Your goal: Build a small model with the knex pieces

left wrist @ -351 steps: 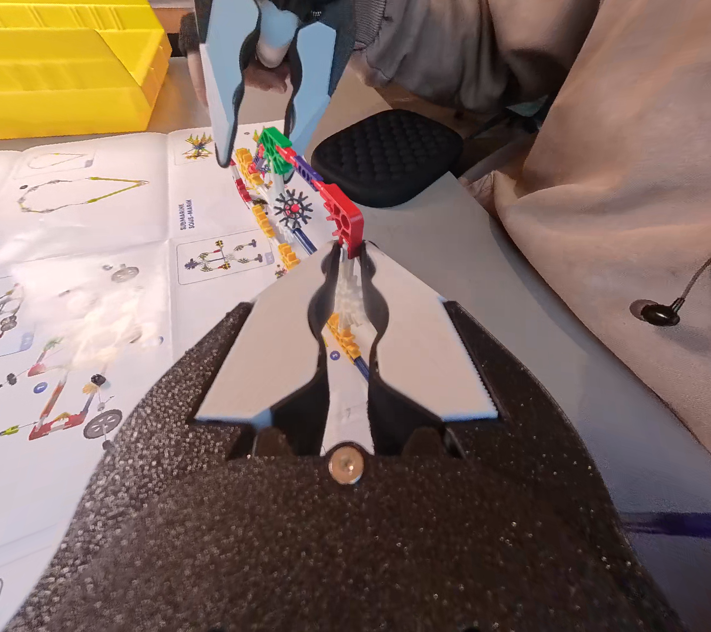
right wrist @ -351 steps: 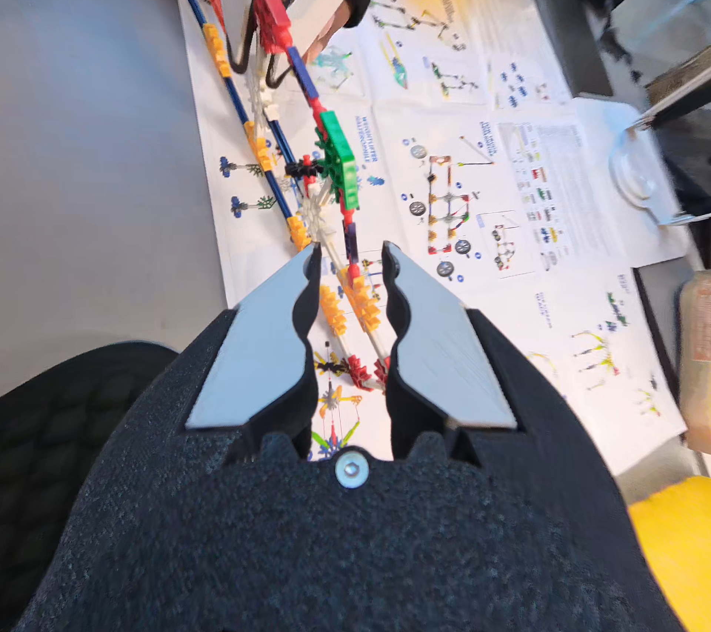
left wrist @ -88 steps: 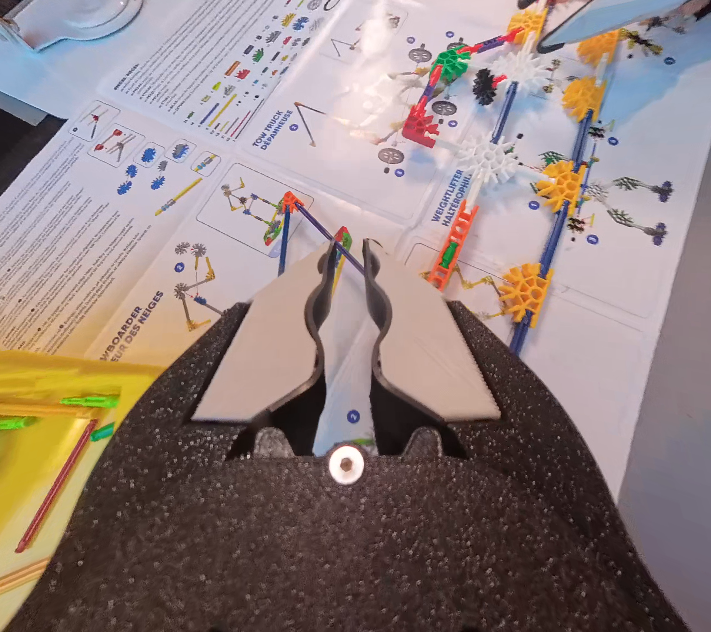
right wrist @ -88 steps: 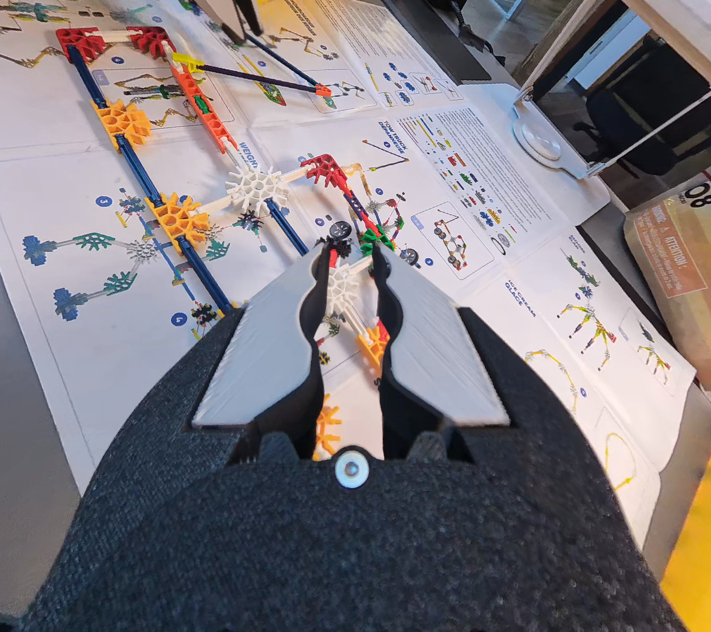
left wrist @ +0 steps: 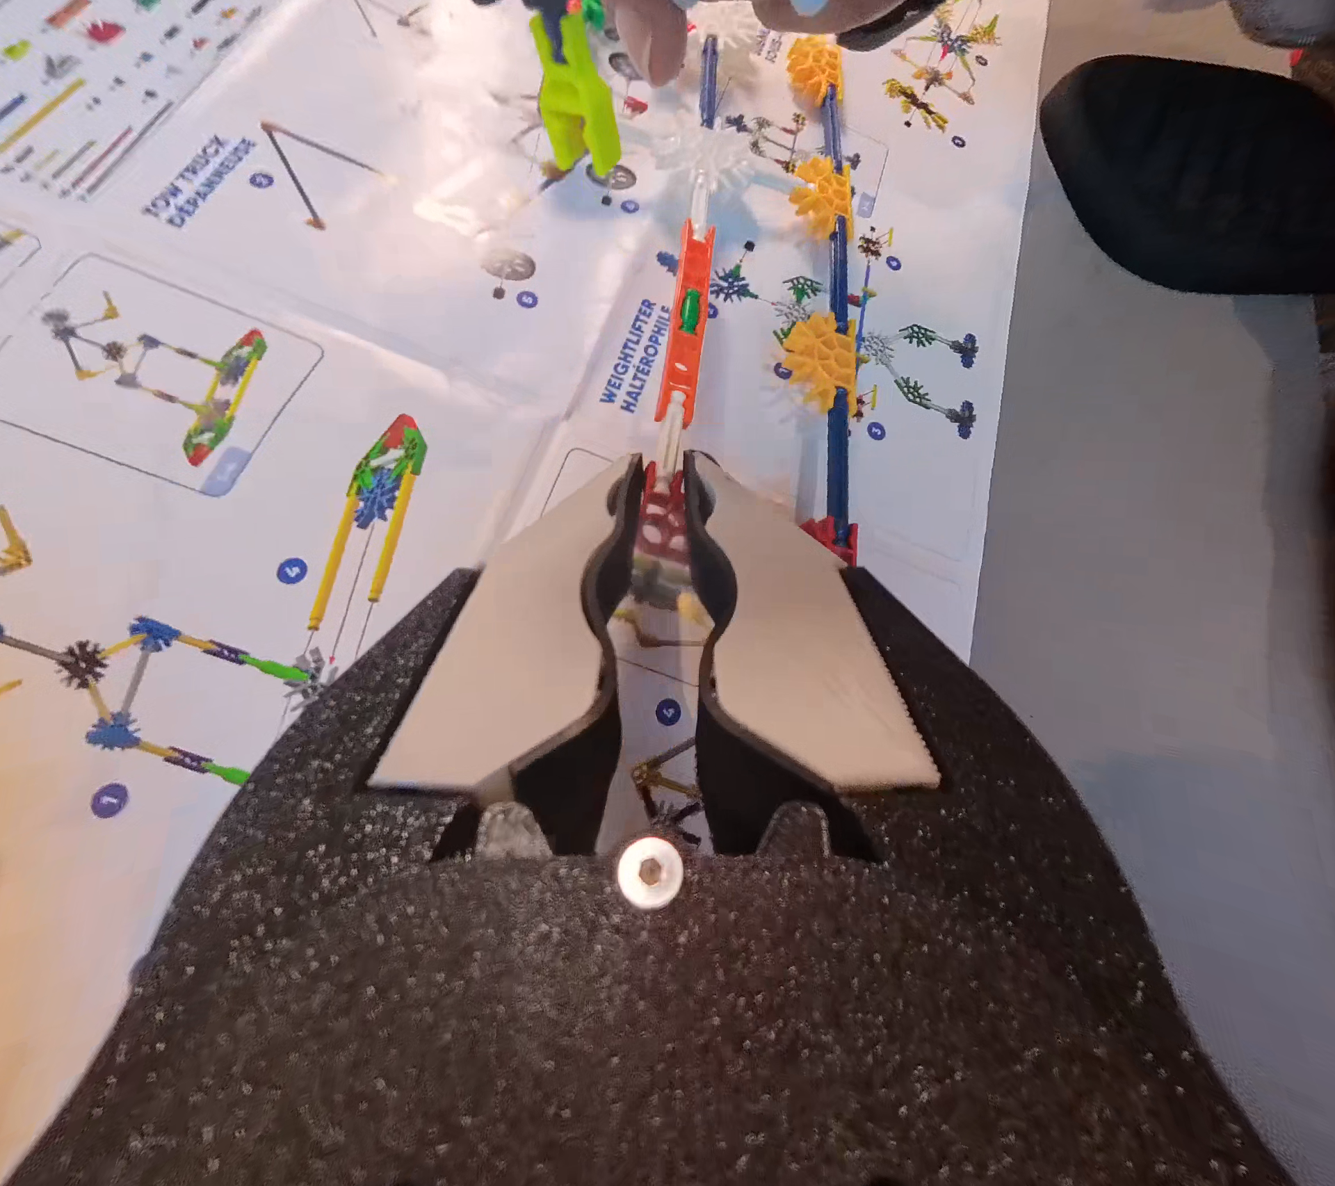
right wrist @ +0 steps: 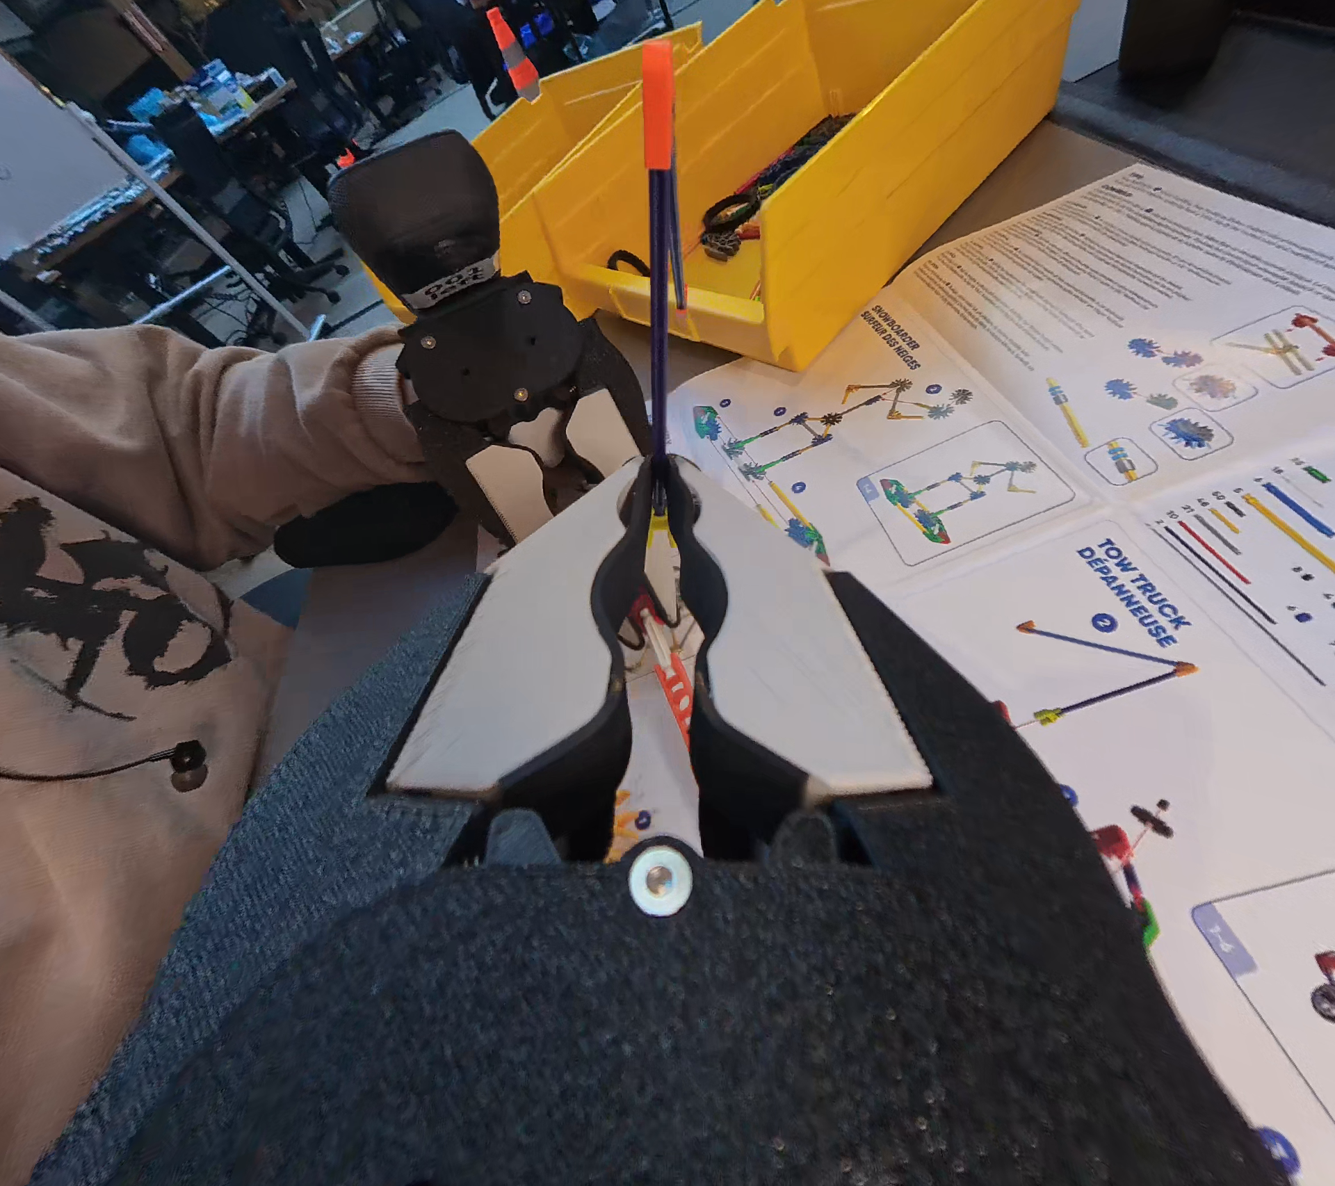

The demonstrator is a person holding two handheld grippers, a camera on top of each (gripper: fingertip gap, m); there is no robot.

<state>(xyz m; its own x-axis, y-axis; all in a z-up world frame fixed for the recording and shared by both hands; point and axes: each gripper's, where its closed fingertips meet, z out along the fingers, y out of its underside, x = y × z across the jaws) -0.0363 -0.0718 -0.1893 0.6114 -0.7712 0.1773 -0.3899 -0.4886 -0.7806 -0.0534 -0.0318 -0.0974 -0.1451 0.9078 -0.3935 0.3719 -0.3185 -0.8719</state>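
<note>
My left claw [left wrist: 663, 487] is pinched tight on a red connector [left wrist: 664, 519], steadying the white rod and orange piece [left wrist: 685, 324] over the instruction sheet [left wrist: 433, 299]; my right claw [right wrist: 659, 487] is clamped on a blue rod [right wrist: 657, 313], upright, orange cap [right wrist: 657, 104] clear of the yellow bin [right wrist: 903, 89].

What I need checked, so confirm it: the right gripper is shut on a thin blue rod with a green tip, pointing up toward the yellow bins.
One detail is wrong: the tip is orange, not green, as the right wrist view shows. The rest stands: the right gripper has its jaws shut on the thin blue rod, which points up toward the yellow bins.
</note>
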